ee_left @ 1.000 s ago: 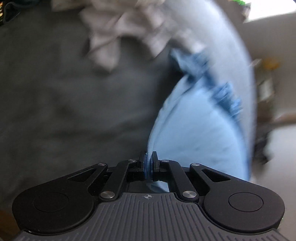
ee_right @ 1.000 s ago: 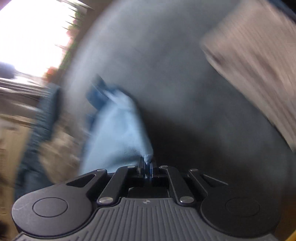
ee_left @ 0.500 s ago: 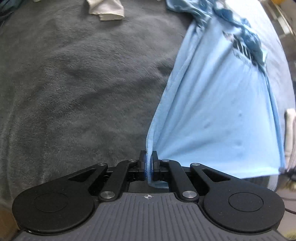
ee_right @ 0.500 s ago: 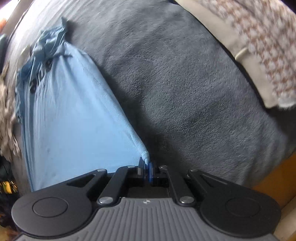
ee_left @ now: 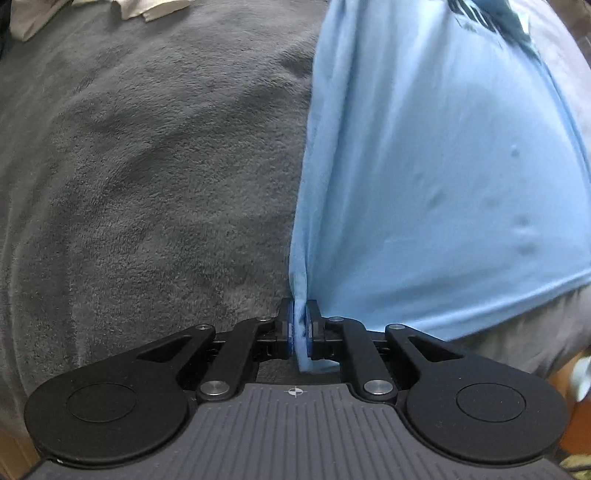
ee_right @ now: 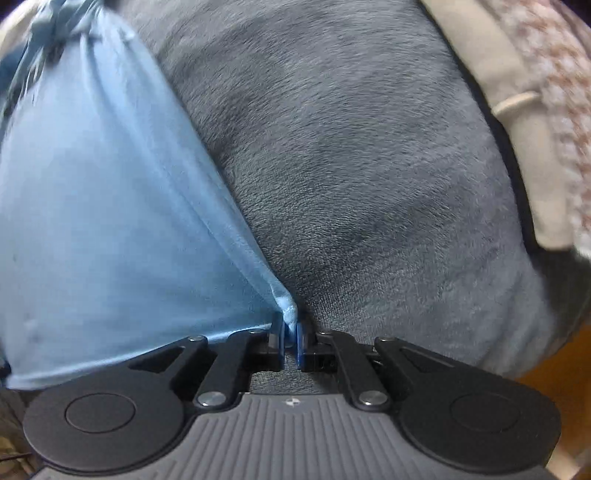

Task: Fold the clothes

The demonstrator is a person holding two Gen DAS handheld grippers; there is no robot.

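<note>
A light blue T-shirt with a dark print near its far end lies spread over a grey fleece blanket. Both grippers point straight down at its near hem. My left gripper has the shirt's left hem corner bunched between its pads; its jaws are opening, and the cloth still fills the narrow gap. In the right wrist view the same T-shirt stretches away to the left. There my right gripper is shut on the right hem corner.
Crumpled white cloth lies at the far edge of the grey blanket. A beige garment with a pinkish knit pattern lies along the blanket's right side. An orange-brown edge shows past the blanket's near corner.
Both grippers have come down toward the blanket with the shirt, which now lies flatter and more spread. The left jaws have parted slightly around the hem corner.
</note>
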